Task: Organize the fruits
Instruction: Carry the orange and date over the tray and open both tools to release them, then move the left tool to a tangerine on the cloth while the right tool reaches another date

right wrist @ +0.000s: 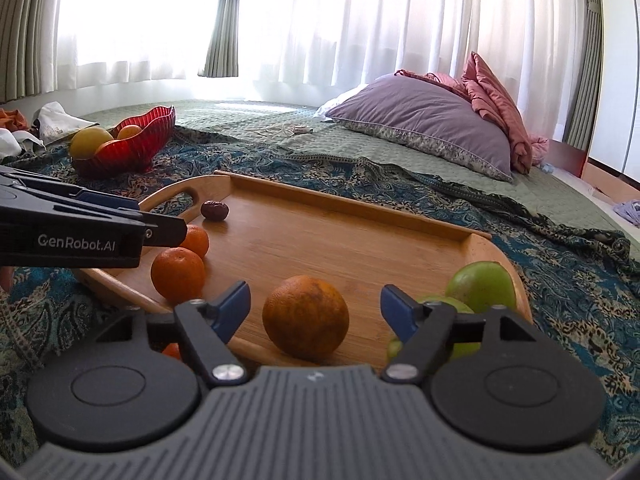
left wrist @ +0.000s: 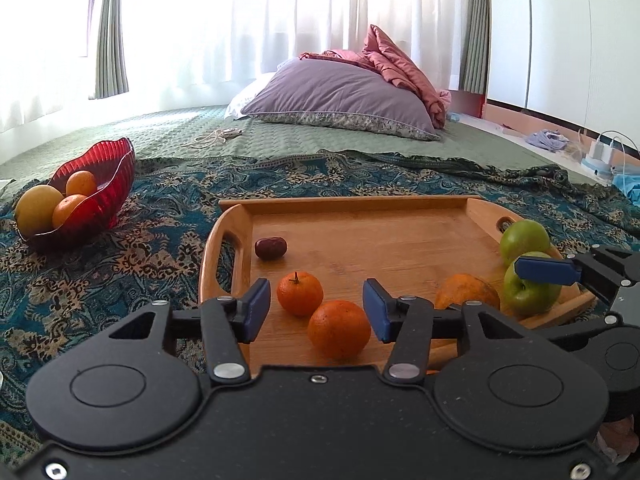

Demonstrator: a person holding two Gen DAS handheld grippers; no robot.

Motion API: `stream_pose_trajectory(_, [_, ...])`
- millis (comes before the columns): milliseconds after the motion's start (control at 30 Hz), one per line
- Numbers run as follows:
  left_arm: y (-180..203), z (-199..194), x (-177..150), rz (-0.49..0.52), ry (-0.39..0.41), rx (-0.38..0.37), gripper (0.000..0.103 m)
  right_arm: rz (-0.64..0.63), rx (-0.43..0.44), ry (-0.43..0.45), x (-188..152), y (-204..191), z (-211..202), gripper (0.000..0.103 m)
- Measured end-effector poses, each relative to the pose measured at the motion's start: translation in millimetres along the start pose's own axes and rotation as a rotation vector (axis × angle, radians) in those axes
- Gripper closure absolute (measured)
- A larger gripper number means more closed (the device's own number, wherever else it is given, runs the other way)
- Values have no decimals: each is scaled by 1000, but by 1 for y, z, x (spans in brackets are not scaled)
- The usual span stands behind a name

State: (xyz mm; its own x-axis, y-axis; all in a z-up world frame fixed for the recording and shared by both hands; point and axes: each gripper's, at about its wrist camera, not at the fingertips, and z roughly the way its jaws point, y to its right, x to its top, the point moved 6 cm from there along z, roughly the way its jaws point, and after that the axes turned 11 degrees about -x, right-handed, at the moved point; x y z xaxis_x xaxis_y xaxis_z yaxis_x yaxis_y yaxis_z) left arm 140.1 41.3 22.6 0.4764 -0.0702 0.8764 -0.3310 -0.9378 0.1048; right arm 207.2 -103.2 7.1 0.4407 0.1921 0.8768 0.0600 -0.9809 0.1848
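With both tools spread wide and holding nothing, treat this as the approach stage. Left gripper (left wrist: 316, 308): jaws fully apart, straddling the nearer of two small mandarins (left wrist: 339, 330) at the near-left of the wooden tray (left wrist: 360, 204); second mandarin (left wrist: 300, 293) just beyond, dark date (left wrist: 271, 247) farther back. Right gripper (right wrist: 316, 312): jaws equally wide, lined up on the large orange (right wrist: 306, 317) near the tray's front edge, with two green apples (right wrist: 482, 286) just beside the right finger. Red bowl (left wrist: 100, 184), well apart to the left on the patterned cloth, already holding citrus; probably the destination. Expect light, round, firm fruit with slightly yielding peel; prone to rolling on smooth bamboo. Grip across the widest girth, pads level, moderate pressure only. Avoid nudging neighbouring fruit while closing.
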Motion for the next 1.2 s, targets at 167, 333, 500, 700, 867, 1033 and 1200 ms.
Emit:
stream_pose_trajectory(167, [10, -11, -8, 27, 2, -11, 43, -16, -22, 28, -5, 6, -13, 12])
stream_pose_trajectory(333, [16, -19, -17, 18, 4, -46, 30, -17, -40, 43, -11, 11, -23, 7])
stream_pose_trajectory(500, [18, -23, -26, 11, -7, -62, 26, -54, -45, 42, -22, 11, -30, 2])
stream_pose_trajectory(700, [22, -27, -32, 12, -14, -75, 20, -69, -59, 35, -33, 14, -36, 0])
stream_pose_trajectory(867, [27, -26, -36, 34, -28, -82, 20, -67, -63, 19, -42, 16, -38, 0])
stream_pose_trajectory(1033, [32, -21, -41, 41, -52, -92, 19, -59, -69, 2, -48, 18, -39, 0])
stream_pose_trajectory(1200, [36, -16, -46, 44, -73, -96, 19, -55, -77, -19, -55, 18, -39, 0])
